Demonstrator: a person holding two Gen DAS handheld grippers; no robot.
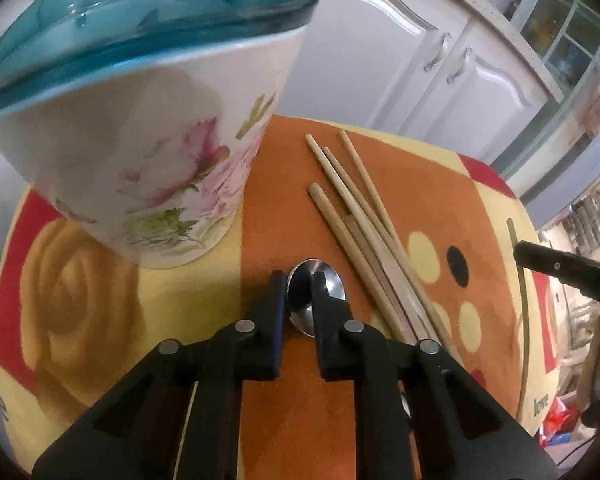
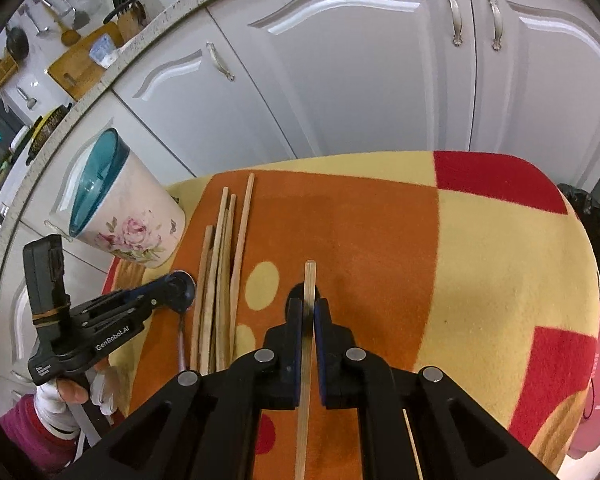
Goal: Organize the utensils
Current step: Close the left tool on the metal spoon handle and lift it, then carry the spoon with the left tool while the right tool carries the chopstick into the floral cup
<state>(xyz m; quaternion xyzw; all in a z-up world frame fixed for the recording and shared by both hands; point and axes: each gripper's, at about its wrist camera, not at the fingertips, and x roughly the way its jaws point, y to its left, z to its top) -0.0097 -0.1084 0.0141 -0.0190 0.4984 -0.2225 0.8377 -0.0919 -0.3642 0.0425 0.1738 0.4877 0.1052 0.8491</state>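
A white flowered utensil holder (image 1: 148, 160) with a teal rim stands at the table's left; it also shows in the right wrist view (image 2: 128, 220). Several wooden chopsticks (image 1: 364, 232) lie in a bundle on the orange cloth, also in the right wrist view (image 2: 220, 280). My left gripper (image 1: 298, 284) is narrowly open, its fingers straddling the bowl of a metal spoon (image 1: 324, 280) lying on the cloth. My right gripper (image 2: 309, 308) is shut on a single chopstick (image 2: 309, 280), held over the cloth to the right of the bundle.
The table is covered by an orange, yellow and red cloth (image 2: 480, 260). White cabinet doors (image 2: 360, 72) stand right behind the table. A dark bin (image 2: 596, 232) is at the far right. The left gripper's body (image 2: 100, 320) is at the table's left edge.
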